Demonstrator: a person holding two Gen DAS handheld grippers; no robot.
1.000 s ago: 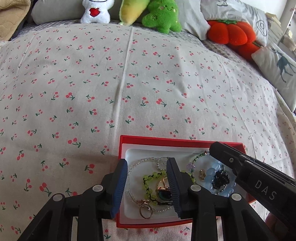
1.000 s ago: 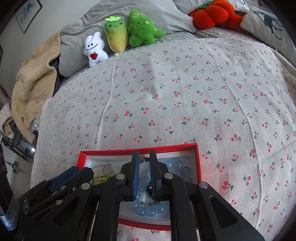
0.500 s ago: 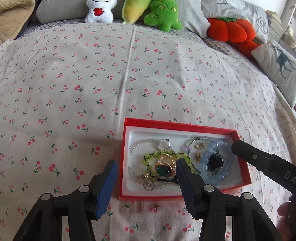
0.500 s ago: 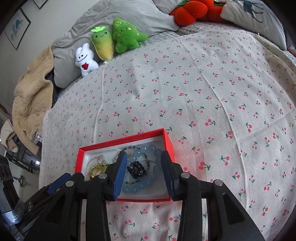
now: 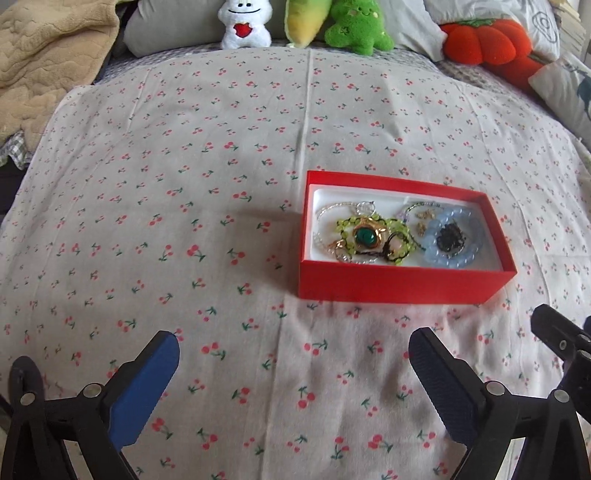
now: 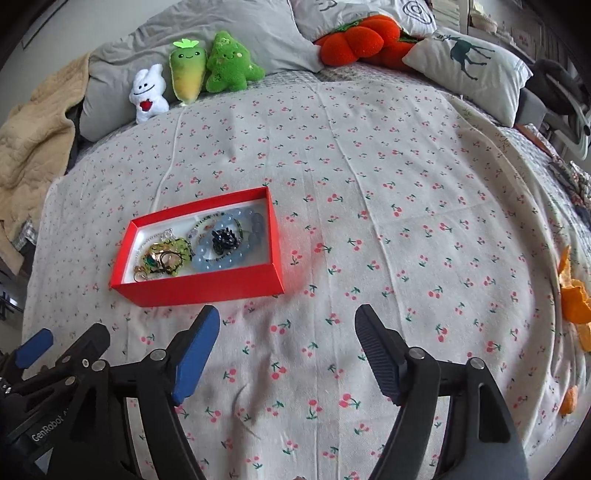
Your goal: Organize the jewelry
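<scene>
Left wrist view: left gripper [image 5: 293, 373] low in the frame, jaws wide and opening, nothing between them but the cherry-print bedspread [image 5: 207, 177]. Blue pads [image 5: 142, 387] facing inward, clear of everything. Ahead and a little to the right, well apart from the jaws, a red box [image 5: 402, 284] flat on the bed, its inside white. In the box's left half, a green bead bracelet [image 5: 400, 236] tangled with a gold ring set with a green stone [image 5: 365, 237] and a clear bead chain [image 5: 328, 210]. In its right half, a pale blue bead bracelet [image 5: 439, 254] ringed around a small black piece [image 5: 448, 240]. Tip of the right gripper [image 5: 554, 336] at the right edge. Along the far side of the bed, a white plush toy [image 5: 243, 24], a green plush toy [image 5: 356, 26], an orange pumpkin cushion [image 5: 484, 42] and a tan blanket [image 5: 48, 55].

Right wrist view: right gripper [image 6: 288, 350] with jaws apart and opening, empty, above bare bedspread [image 6: 406, 192]. Red box [image 6: 199, 286] ahead and to the left, near the left pad but not touching it, the blue bracelet [image 6: 221, 258] and black piece [image 6: 224, 240] at its right end, the green bracelet [image 6: 179, 245] and ring at its left. Left gripper [image 6: 66, 345] at the lower left corner. Orange peel [image 6: 574, 299] at the right edge of the bed; a deer-print pillow [image 6: 469, 62] at the far right.
</scene>
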